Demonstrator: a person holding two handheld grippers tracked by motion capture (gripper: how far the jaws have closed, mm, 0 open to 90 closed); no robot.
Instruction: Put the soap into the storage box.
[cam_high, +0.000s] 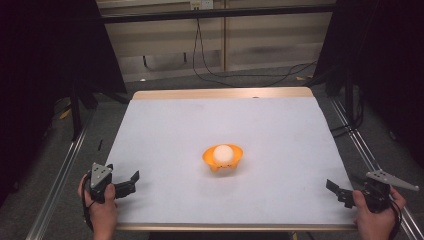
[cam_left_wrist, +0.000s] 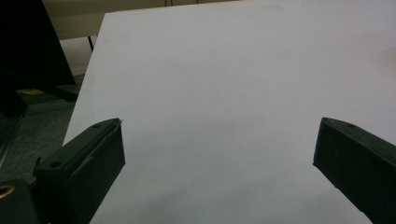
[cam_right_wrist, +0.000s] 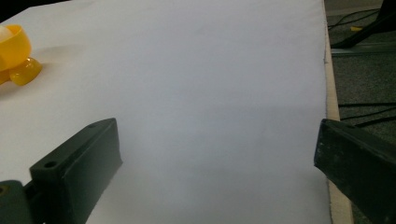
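an orange bowl (cam_high: 223, 159) holding a white ball (cam_high: 223, 153) is seen at the centre of the bench (cam_high: 280, 130). the left gripper (cam_high: 131, 181) at lower left and the right gripper (cam_high: 334, 189) at lower right are held with jaws apart, well away from the bowl.

An orange bowl (cam_high: 223, 159) is sitting upright near the middle of the white table (cam_high: 280, 125), resting on small rounded feet. A white ball (cam_high: 223, 153) is lying inside it, rising above the rim. In the right gripper view, the bowl's edge and one translucent foot are showing at far left.
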